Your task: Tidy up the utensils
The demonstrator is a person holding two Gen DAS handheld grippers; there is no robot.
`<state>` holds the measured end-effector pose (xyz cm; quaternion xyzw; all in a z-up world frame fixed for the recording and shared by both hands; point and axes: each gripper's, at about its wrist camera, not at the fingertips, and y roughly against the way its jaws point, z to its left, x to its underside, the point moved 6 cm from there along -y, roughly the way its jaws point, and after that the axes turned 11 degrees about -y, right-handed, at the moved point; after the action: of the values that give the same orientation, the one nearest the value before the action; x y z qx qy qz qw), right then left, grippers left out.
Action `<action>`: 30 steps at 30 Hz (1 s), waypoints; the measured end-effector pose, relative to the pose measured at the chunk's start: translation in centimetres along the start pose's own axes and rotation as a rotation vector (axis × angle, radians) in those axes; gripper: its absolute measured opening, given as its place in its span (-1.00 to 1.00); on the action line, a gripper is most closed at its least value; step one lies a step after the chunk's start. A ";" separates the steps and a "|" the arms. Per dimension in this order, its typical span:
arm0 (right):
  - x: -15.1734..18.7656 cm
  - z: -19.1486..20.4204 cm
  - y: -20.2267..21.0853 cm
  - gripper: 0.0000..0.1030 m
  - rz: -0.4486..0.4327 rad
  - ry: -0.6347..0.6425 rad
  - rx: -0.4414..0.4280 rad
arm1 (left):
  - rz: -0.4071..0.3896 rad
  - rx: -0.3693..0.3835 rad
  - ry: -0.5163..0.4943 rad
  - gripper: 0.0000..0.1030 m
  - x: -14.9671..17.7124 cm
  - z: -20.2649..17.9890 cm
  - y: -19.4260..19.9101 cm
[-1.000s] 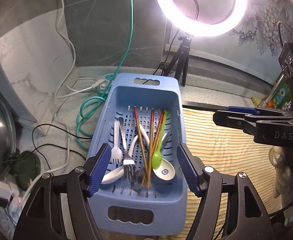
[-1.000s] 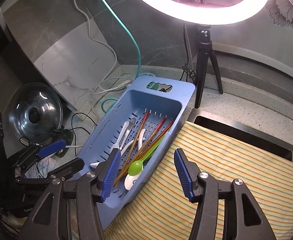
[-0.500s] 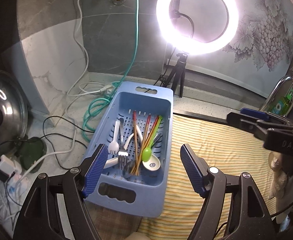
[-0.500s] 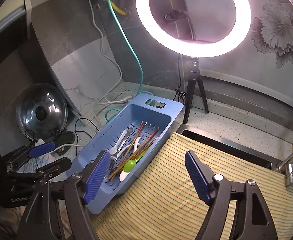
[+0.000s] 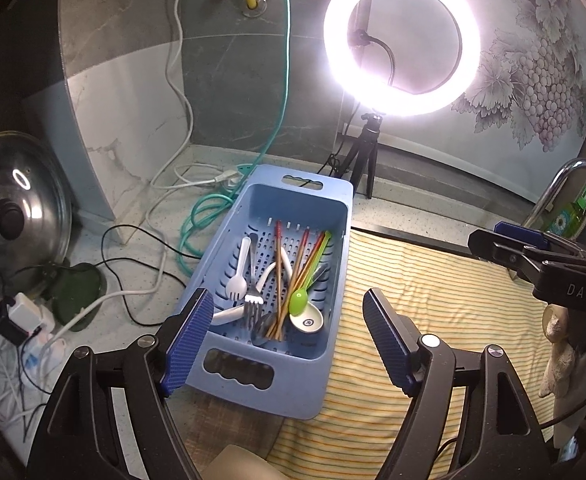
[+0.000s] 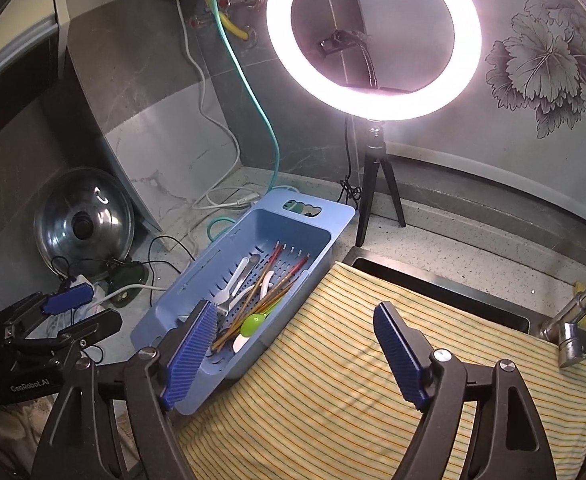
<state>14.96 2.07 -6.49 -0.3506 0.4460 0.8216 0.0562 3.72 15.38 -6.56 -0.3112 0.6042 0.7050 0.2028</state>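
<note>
1. Left claw (image 5: 289,340): open, empty, poised above the near end of the blue basket (image 5: 335,216).
2. Right claw (image 6: 297,350): open, empty, over the striped cloth (image 6: 373,360) beside the basket.
3. In the basket, on the bench (image 5: 141,208): white fork (image 5: 237,278), metal fork (image 5: 253,304), brown chopsticks (image 5: 279,276), green spoon (image 5: 301,298), white spoon (image 5: 308,320), lying jumbled together.
4. Behind: lit ring light (image 5: 403,40) on a tripod.

**Utensil count in the basket**

One blue slotted plastic basket (image 5: 335,216) holds one white plastic fork (image 5: 237,280), one metal fork (image 5: 253,300), one green plastic spoon (image 5: 300,298), one white ceramic spoon (image 5: 308,321) and several brown chopsticks (image 5: 279,276), exact number unclear.
</note>
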 end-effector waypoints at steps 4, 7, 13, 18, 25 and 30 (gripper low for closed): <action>0.0 0.1 0.4 0.50 -0.012 0.010 0.005 | 0.002 -0.004 -0.002 0.52 0.0 -0.3 0.1; 0.0 -0.1 0.5 0.51 -0.011 0.002 0.004 | 0.000 -0.004 -0.006 0.52 -0.1 -0.5 0.2; 0.2 -0.3 0.5 0.51 -0.006 -0.005 0.000 | -0.002 -0.001 -0.015 0.52 -0.2 -0.8 0.3; 0.2 -0.3 0.6 0.51 -0.006 -0.009 0.001 | -0.003 -0.002 -0.018 0.54 -0.3 -0.9 0.3; 0.1 -0.6 0.7 0.51 -0.007 -0.021 0.002 | -0.008 0.001 -0.027 0.54 -0.4 -0.9 0.5; 0.1 -0.6 0.7 0.51 -0.009 -0.020 0.003 | -0.010 0.004 -0.034 0.54 -0.5 -1.0 0.6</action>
<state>14.88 1.13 -6.30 -0.3444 0.4453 0.8240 0.0647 3.89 14.36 -5.87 -0.3019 0.6004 0.7079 0.2172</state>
